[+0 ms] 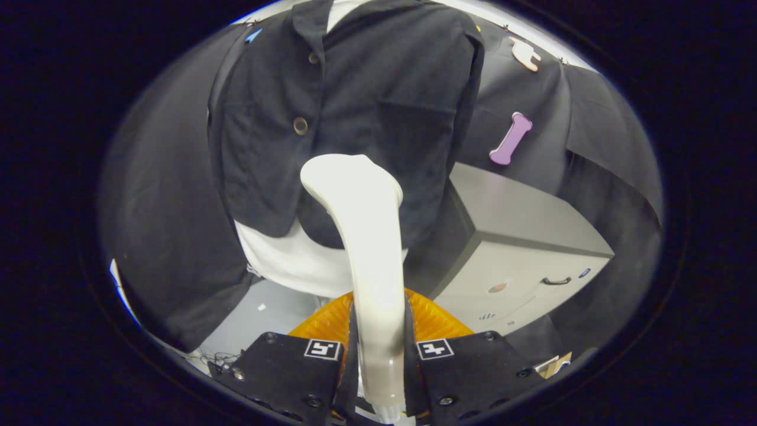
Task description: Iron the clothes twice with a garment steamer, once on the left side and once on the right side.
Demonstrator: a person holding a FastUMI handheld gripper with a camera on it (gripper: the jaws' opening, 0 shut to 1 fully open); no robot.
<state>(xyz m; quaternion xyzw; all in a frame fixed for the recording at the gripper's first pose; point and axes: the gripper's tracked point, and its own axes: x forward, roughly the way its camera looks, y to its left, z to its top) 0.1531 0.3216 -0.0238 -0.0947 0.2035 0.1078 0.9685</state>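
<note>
Gripper view: your gripper (378,355) has its two fingers closed in on the handle of the white garment steamer (365,236), one pressing each side, and the handle rises from between them to a head tipped forward. Just beyond that head hangs the dark buttoned jacket (355,94) over a white garment (290,260) — the head sits at the jacket's lower front, though you cannot tell whether it touches. Farther off, right of the fingers, stands a grey cabinet (520,248).

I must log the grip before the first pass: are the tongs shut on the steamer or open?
Shut on it. Both fingers of the tongs press the sides of the steamer handle, its head up near the jacket.
</note>
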